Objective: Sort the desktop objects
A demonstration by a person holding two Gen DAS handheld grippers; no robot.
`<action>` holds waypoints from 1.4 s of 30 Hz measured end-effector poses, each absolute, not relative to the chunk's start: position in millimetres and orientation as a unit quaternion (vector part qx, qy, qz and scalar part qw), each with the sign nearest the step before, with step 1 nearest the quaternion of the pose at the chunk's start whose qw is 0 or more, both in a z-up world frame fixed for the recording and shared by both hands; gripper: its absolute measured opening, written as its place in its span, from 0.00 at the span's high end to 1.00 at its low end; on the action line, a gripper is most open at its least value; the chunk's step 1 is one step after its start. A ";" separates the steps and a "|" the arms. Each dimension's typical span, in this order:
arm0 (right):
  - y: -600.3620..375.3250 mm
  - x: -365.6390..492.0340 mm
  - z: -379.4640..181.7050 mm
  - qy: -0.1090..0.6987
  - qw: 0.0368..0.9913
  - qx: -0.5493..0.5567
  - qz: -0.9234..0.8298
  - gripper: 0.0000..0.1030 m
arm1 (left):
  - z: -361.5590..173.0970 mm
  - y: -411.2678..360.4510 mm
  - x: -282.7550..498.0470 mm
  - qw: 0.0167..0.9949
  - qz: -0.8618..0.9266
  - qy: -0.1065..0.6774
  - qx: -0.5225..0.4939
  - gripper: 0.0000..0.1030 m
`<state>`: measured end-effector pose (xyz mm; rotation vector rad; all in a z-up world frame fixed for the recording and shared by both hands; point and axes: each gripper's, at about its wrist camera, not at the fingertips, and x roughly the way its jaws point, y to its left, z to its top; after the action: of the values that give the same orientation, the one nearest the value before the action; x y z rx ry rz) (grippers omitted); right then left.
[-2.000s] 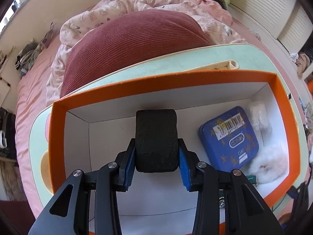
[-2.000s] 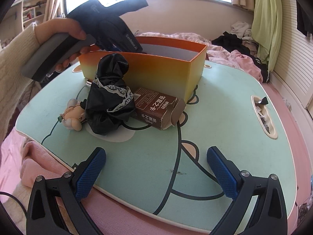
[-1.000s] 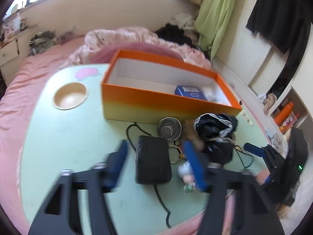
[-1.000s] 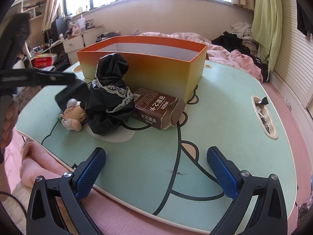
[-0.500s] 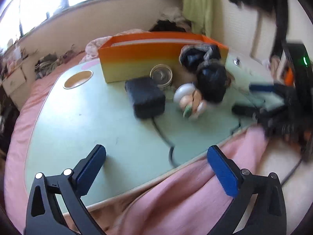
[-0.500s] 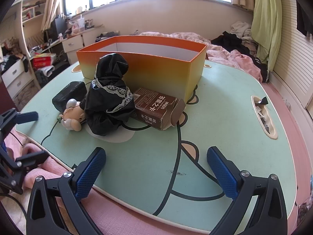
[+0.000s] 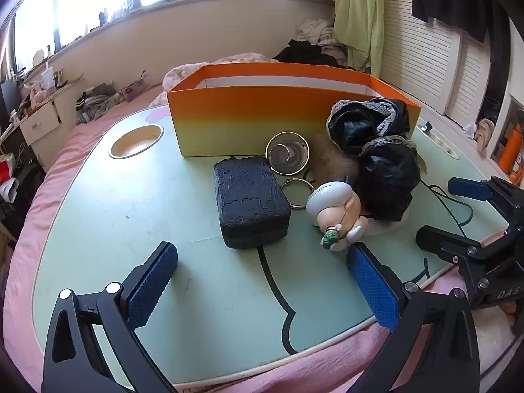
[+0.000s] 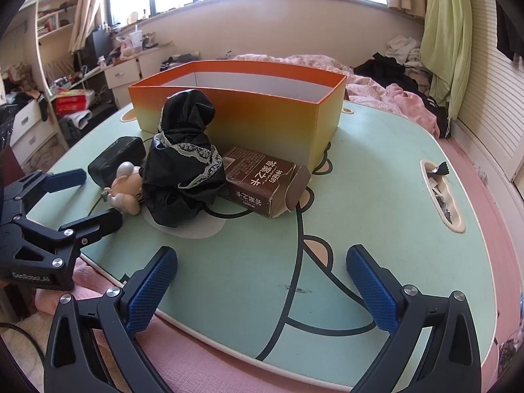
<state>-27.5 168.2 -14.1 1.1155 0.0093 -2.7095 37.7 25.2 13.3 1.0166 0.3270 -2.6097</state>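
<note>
A black textured case lies on the green desk, just in front of the orange box. My left gripper stands wide open a little short of the case, nothing between its pads. Right of the case are a round metal tin, key rings, a small doll and a black lacy cloth. My right gripper is open over the desk's near edge, apart from the brown carton, the cloth and the doll.
A round cup recess sits at the desk's far left. A slot holding wrappers is at its right side. Pink bedding surrounds the desk. The left gripper shows at the left of the right wrist view, beside the doll.
The left gripper let go of the black case on the desk, opened fully, drew back and sank lower. The right gripper has stayed where it was.
</note>
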 end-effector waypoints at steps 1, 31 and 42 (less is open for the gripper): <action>168.0 -27.7 -14.0 0.003 0.105 0.379 -0.920 0.00 | 13.0 26.8 39.8 0.159 -0.915 0.113 0.352 0.00; 176.7 -27.5 -5.4 -0.021 0.119 0.380 -0.917 0.07 | 9.1 30.0 42.6 0.162 -0.918 0.114 0.343 0.00; 190.0 -169.8 81.4 -0.142 0.148 0.471 -0.858 0.60 | 9.5 31.0 41.9 0.164 -0.918 0.114 0.342 0.00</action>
<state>-169.8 190.0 81.4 1.3550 -0.4087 -2.4668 41.9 31.0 9.5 0.9750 0.3264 -2.6170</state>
